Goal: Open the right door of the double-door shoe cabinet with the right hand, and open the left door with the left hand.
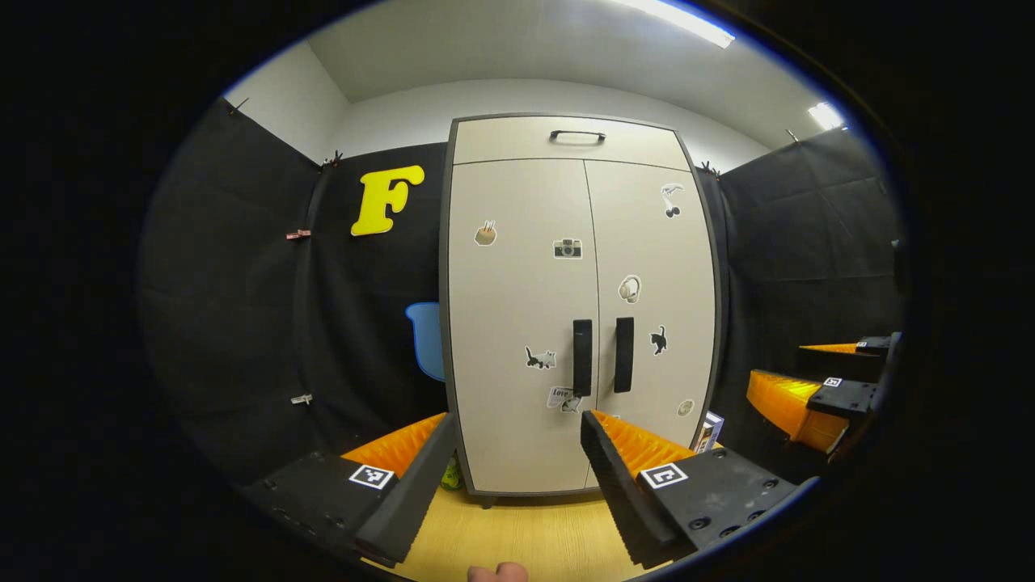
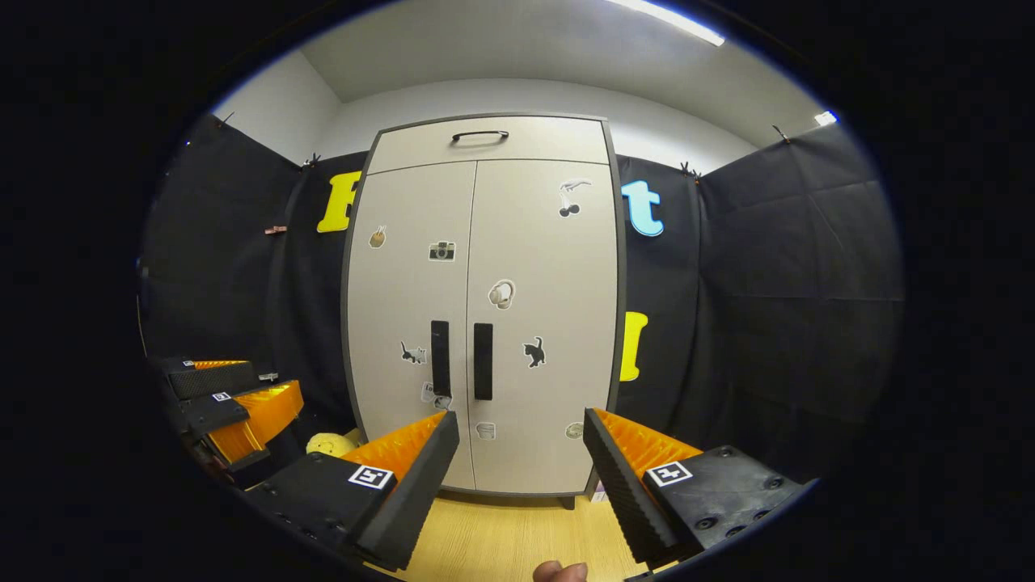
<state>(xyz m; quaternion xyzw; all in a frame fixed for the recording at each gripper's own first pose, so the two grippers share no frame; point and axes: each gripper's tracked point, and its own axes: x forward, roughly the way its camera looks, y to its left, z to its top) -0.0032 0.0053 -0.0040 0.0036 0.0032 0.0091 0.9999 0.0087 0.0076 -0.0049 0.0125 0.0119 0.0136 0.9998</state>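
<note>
The beige double-door shoe cabinet (image 1: 517, 202) (image 2: 525, 242) stands straight ahead with both doors shut. Its two dark vertical handles sit side by side at the centre seam: the left handle (image 1: 582, 356) (image 2: 440, 357) and the right handle (image 1: 623, 354) (image 2: 483, 360). My left gripper (image 1: 518, 419) is open, some way short of the left door and holding nothing. My right gripper (image 2: 519, 416) is open too, facing the lower part of the right door. Each gripper also appears from the side in the other's view, the right gripper (image 1: 780, 365) and the left gripper (image 2: 271, 377).
A top drawer with a dark handle (image 1: 577, 136) sits above the doors. A yellow soft toy (image 2: 331, 443) lies on the floor left of the cabinet, and a small box (image 1: 709, 431) at its right foot. A blue object (image 1: 426, 339) stands beside its left side. Light wooden floor (image 1: 525, 533) stretches in front.
</note>
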